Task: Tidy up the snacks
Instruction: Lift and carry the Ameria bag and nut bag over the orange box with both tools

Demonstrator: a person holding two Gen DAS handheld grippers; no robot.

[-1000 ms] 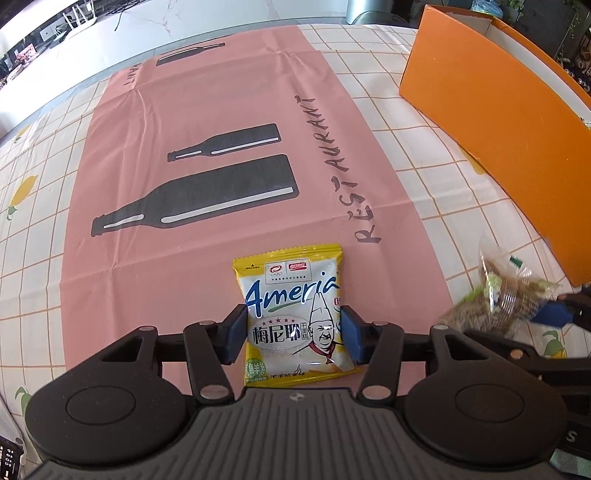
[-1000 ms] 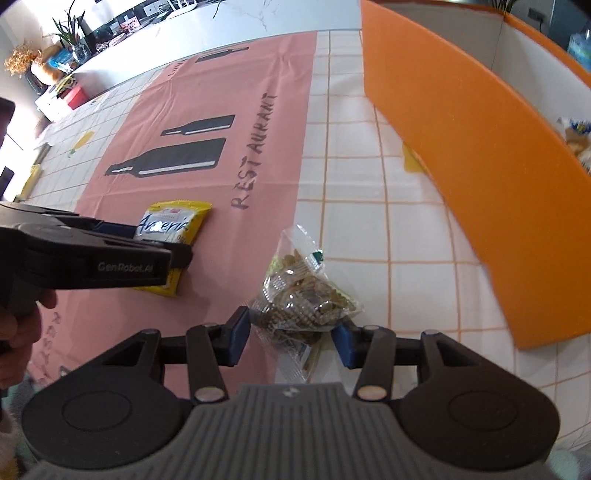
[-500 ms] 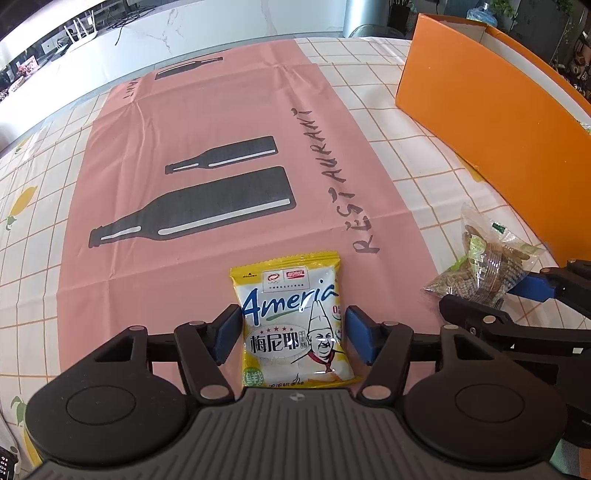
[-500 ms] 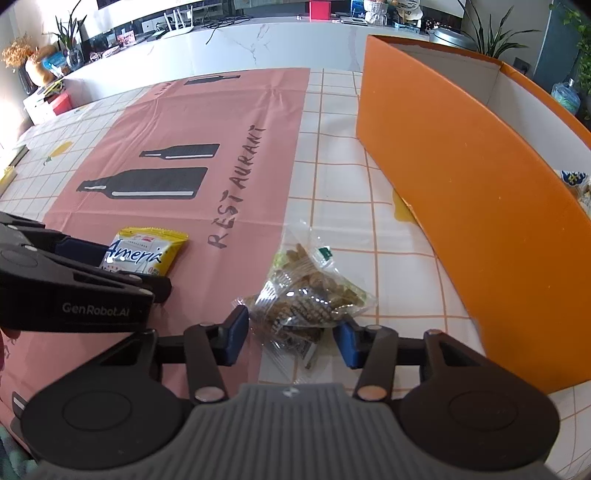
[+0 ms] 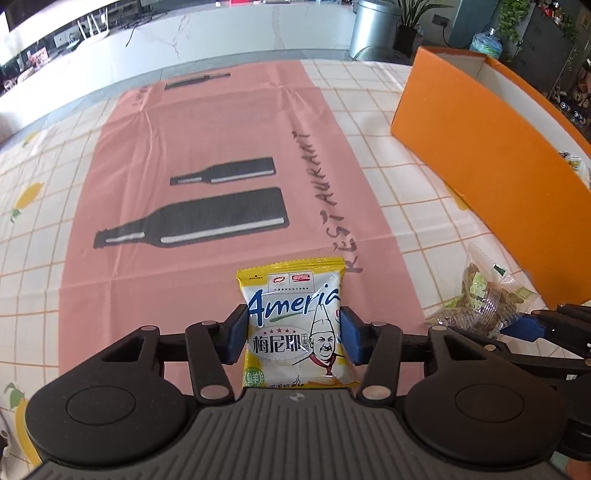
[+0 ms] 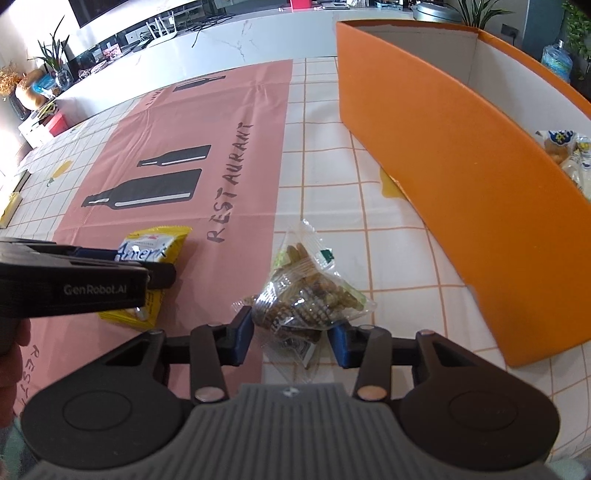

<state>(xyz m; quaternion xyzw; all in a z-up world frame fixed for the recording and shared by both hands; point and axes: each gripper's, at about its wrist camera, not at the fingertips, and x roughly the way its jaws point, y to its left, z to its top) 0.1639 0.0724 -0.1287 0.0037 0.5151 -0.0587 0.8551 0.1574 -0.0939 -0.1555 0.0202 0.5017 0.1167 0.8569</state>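
A yellow snack packet with a chef drawing lies on the pink mat. It sits between the blue pads of my left gripper; the jaws are closing and both pads touch its side edges. The same packet shows partly behind that gripper in the right wrist view. A clear bag of brown and green snacks rests on the checked tablecloth. My right gripper straddles its near end, jaws closing, pads against the wrapper. This bag also appears at the right of the left wrist view.
An orange box with white inner walls stands to the right, several snack packs inside it. A person's hand holds the left gripper. A white counter runs beyond the table's far edge.
Both grippers' jaws have narrowed onto their packets. The clear bag has shifted slightly nearer the right gripper's pads. The hands have hardly moved.
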